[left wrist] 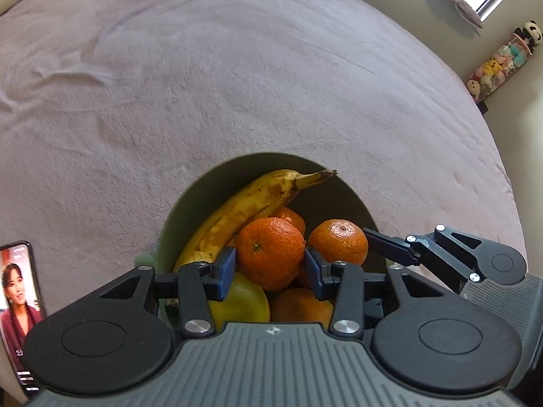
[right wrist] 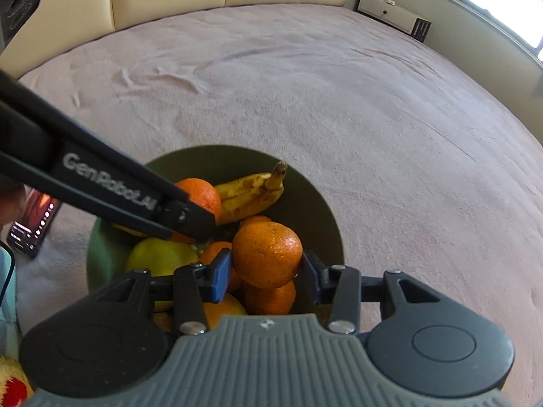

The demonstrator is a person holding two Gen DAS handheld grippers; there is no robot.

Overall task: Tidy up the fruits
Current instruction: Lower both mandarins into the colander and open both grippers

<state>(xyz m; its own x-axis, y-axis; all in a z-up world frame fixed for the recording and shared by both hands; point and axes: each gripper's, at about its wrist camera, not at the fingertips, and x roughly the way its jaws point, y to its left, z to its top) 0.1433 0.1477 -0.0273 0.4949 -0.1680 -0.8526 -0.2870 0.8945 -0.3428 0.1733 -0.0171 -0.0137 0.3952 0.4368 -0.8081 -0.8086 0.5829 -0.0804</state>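
My left hand-held gripper [left wrist: 270, 268] clamps a mandarin [left wrist: 269, 252] over the green bowl [left wrist: 190, 200] on the bed [left wrist: 237, 68]. My right hand-held gripper [right wrist: 266, 273] clamps another mandarin [right wrist: 267, 254] just right of it, near the banana [right wrist: 249, 191].

left wrist – steep down, close | right wrist – same | shared: fruit bowl [left wrist: 176, 217]

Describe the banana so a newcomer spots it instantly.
On the pink bedspread sits a green bowl heaped with fruit. The banana lies along the bowl's far inner wall, behind the mandarins. It is the only long, curved fruit there: yellow, brown-spotted, its stem poking toward the rim.
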